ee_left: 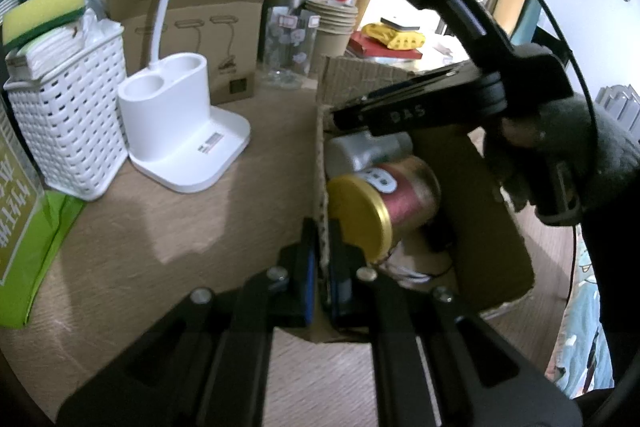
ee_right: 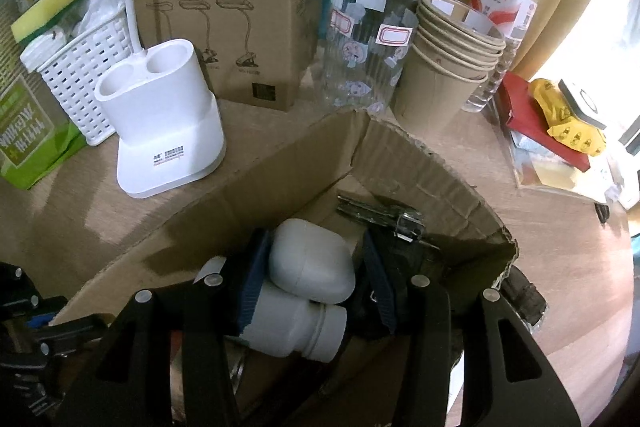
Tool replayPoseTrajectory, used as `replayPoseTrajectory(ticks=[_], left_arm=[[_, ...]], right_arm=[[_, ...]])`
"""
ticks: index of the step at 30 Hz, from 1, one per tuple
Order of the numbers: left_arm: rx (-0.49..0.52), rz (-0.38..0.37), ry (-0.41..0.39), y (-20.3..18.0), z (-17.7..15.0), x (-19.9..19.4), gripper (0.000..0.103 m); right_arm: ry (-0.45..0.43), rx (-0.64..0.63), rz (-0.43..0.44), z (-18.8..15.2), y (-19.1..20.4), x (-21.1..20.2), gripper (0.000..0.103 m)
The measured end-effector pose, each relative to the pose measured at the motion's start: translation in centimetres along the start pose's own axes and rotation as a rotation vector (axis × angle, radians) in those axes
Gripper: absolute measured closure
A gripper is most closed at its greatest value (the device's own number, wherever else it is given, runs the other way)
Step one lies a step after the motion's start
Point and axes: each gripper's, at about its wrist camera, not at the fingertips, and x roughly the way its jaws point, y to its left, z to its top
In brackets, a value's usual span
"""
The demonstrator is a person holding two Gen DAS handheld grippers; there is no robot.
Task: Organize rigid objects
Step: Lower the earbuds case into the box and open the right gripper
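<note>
The right gripper (ee_right: 310, 279) fingers straddle the white case (ee_right: 312, 267) in the cardboard box (ee_right: 280, 163), apart either side, while the left gripper (ee_left: 323, 267) fingers clamp the box wall

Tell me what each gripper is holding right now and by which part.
The left gripper is shut on the cardboard box's side wall. The right gripper straddles a white egg-shaped case inside the box; whether it grips cannot be told.

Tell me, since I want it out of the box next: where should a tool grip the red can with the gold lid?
Grip the red can across its round body, coming from above through the cardboard box's open top. It lies on its side, gold lid against the box wall, so the lid end offers no room.
</note>
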Motion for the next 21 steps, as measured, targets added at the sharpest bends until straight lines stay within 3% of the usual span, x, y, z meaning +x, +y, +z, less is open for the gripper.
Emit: replayPoseTrajectory(ticks=[10,21], left_arm=[[0.001,0.001,-0.006,0.1,-0.1,0.0,0.097],[0.002,0.003,-0.009,0.2,0.0,-0.1,0.097]], right_arm=[[-0.128,0.079,-0.015,-0.9,-1.6,-5.2,0.044],[-0.243,0.198,-0.084,-4.0,-4.7,-11.3,0.038]])
